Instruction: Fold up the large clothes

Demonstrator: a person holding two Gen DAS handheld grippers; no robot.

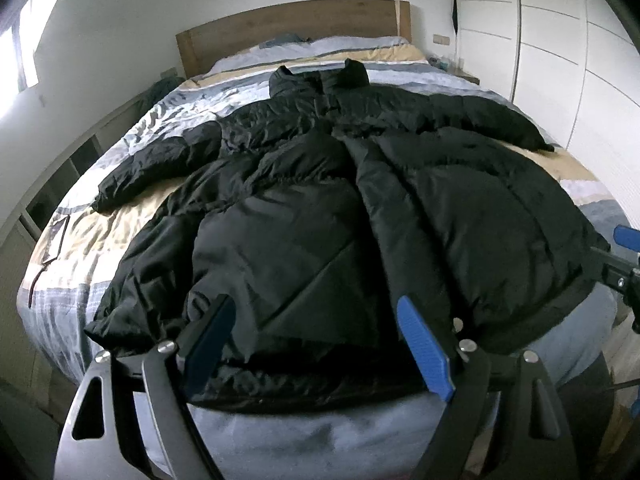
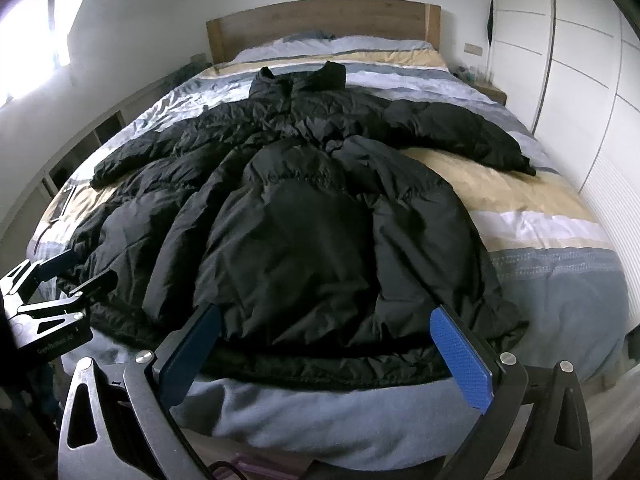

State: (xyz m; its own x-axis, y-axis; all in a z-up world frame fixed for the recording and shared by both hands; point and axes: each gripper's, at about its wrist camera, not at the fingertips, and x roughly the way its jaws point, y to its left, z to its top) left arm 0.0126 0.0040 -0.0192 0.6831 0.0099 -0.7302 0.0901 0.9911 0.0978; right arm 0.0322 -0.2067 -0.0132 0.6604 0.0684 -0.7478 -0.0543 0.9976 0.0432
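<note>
A large black puffer jacket [image 1: 320, 200] [image 2: 312, 220] lies spread on the bed [image 2: 520, 208], collar toward the headboard and both sleeves stretched out sideways. Its hem lies along the foot of the bed, nearest me. My left gripper [image 1: 316, 308] hovers open over the left half of the hem, nothing between its blue pads [image 1: 424, 344]. Over the right half of the hem, my right gripper [image 2: 325, 312] stands wide open with nothing in it. Each gripper shows at the edge of the other's view: the right gripper [image 1: 620, 256] and the left gripper [image 2: 60, 272].
The bedspread [image 1: 100, 232] has grey, white and tan stripes. A wooden headboard [image 1: 296, 28] stands at the far end. White wardrobe doors [image 1: 560, 40] line the right side, with a low shelf unit [image 1: 60, 176] and a bright window [image 1: 16, 48] on the left. A small nightstand [image 1: 468, 76] sits by the headboard.
</note>
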